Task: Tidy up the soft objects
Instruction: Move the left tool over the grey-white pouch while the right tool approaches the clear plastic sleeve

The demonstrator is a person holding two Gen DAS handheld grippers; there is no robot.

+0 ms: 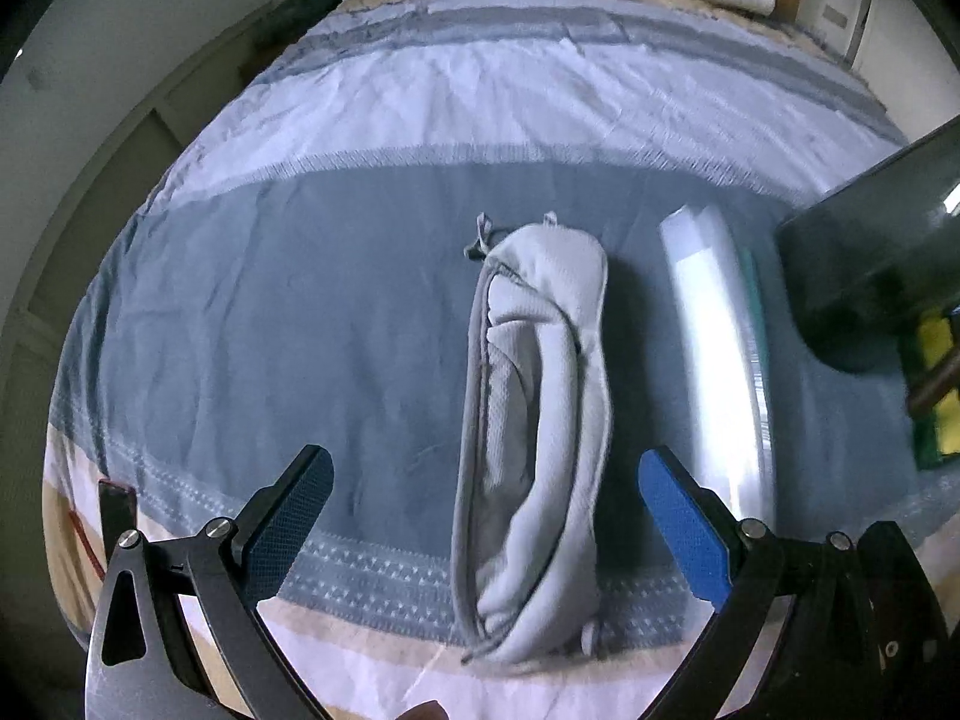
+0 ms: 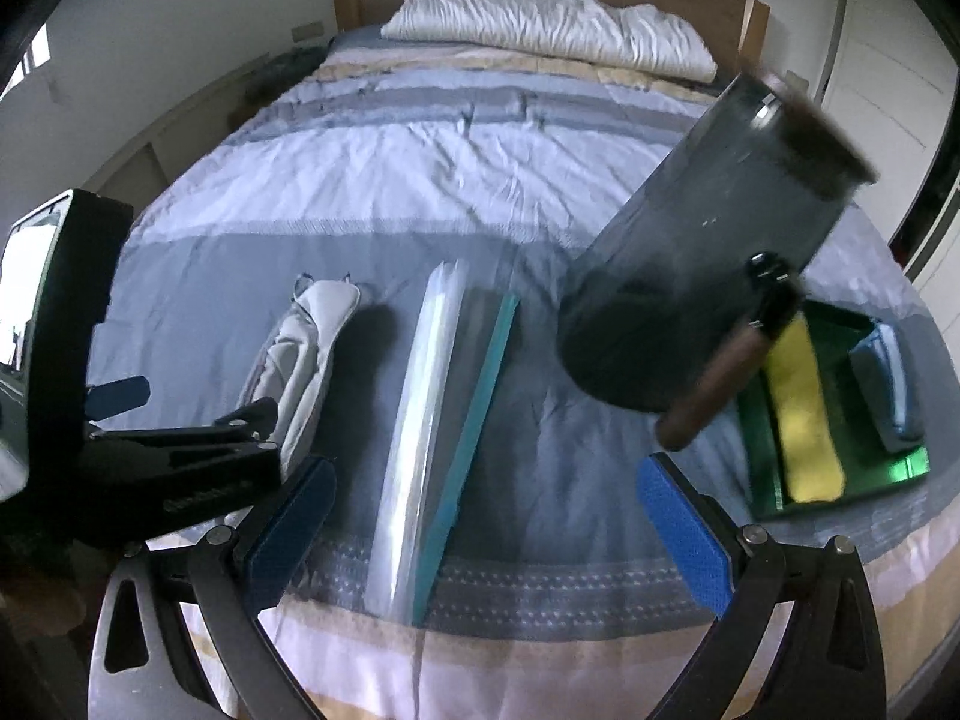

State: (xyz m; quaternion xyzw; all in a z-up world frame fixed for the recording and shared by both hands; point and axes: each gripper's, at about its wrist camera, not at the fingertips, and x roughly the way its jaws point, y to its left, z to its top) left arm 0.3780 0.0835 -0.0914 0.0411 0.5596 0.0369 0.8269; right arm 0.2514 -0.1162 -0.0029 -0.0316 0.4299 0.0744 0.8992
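Observation:
A folded light grey hooded garment (image 1: 534,432) lies lengthwise on the striped bedspread (image 1: 300,300), between and beyond the fingers of my open, empty left gripper (image 1: 486,534). It also shows in the right wrist view (image 2: 300,348). To its right lies a clear plastic storage bag with a teal zip edge (image 1: 714,360), also in the right wrist view (image 2: 432,420). My right gripper (image 2: 486,534) is open and empty, above the bag's near end. The left gripper's body (image 2: 150,456) shows at the left of the right wrist view.
A dark smoked cylindrical canister with a brown handle (image 2: 708,252) hovers, blurred, above the bed at right, also in the left wrist view (image 1: 876,252). A green tray (image 2: 840,480) holds a yellow cloth (image 2: 804,414) and a blue cloth (image 2: 882,378). A white pillow (image 2: 552,30) lies by the headboard.

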